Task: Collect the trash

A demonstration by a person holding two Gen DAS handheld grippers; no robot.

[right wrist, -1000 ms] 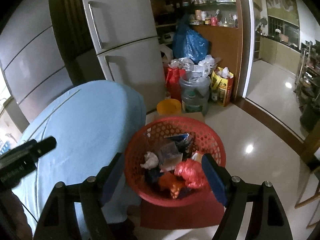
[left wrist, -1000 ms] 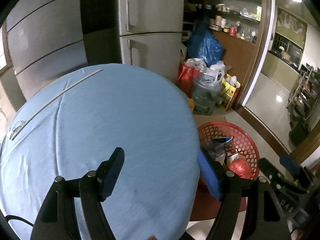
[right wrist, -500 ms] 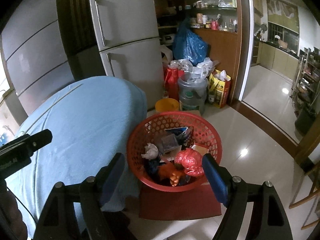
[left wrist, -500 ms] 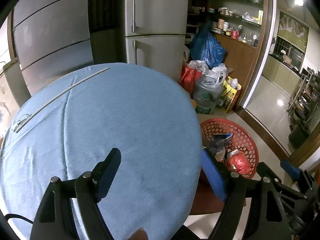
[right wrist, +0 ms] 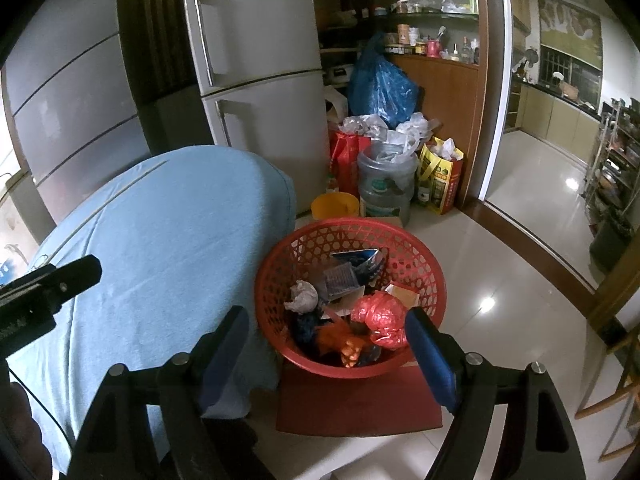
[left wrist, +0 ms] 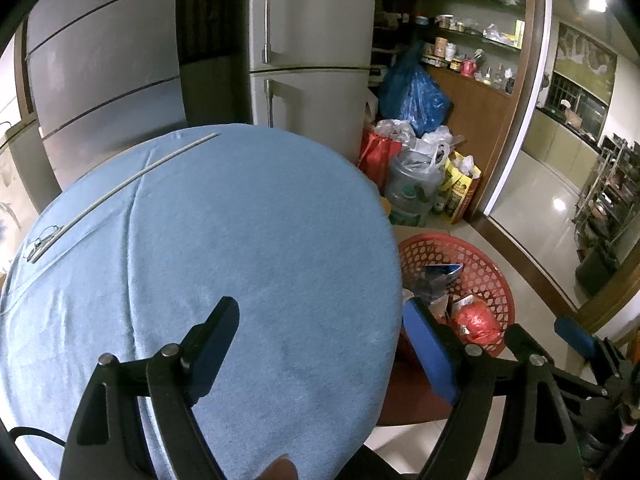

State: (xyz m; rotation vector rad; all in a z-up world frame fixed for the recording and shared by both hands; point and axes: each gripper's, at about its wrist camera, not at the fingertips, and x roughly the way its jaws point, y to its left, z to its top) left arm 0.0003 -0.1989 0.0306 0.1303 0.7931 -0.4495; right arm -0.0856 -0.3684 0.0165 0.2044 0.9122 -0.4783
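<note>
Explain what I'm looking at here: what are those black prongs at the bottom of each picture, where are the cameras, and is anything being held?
The black prongs are two handheld grippers, one per hand, each carrying a wide-angle camera that looks along its fingers. The left gripper hangs open over a round table under a light blue cloth; only a thin pale rod lies on it, near the far edge. The right gripper is open too, above a red plastic mesh basket standing beside the table. The basket holds crumpled paper, wrappers and a red plastic bag. Neither gripper holds anything.
</note>
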